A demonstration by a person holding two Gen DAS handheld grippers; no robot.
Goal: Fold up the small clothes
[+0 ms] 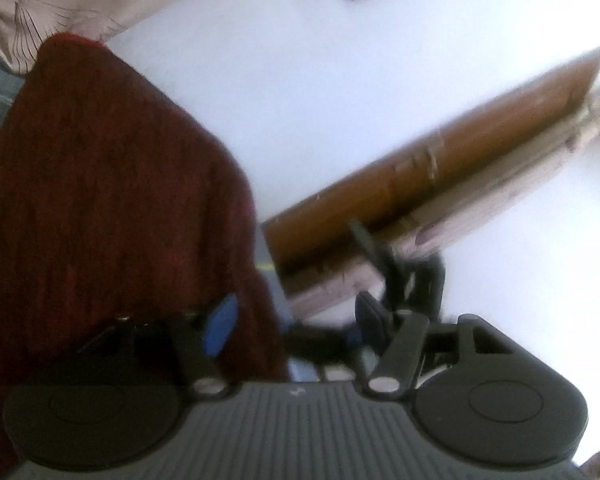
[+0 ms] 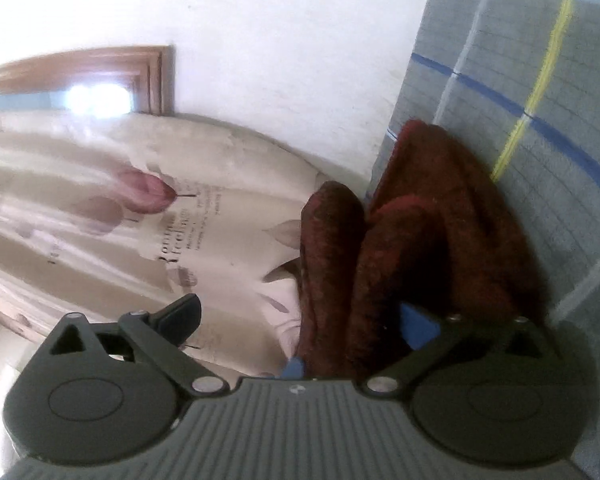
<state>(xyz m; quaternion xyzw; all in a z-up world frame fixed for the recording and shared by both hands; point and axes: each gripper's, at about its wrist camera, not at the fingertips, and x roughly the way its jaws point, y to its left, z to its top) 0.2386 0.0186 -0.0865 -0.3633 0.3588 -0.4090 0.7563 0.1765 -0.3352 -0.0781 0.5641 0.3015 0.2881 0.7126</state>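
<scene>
Your left claw (image 1: 296, 320) pinches the dark red garment (image 1: 100, 200), which hangs beside the floral curtain (image 1: 40, 4). Your right claw (image 2: 300, 332) pinches its bunched folds (image 2: 420, 220), just beside the checked cloth (image 2: 520, 80).

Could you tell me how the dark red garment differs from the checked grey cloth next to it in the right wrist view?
The dark red garment is a plain, fuzzy, thick knit; the checked grey cloth is smooth and thin, crossed by blue, yellow and white lines. The garment is bunched into rounded folds, while the cloth lies spread flat. The garment reaches in among the right gripper fingers; the cloth lies beyond them. Both are fabric.
</scene>
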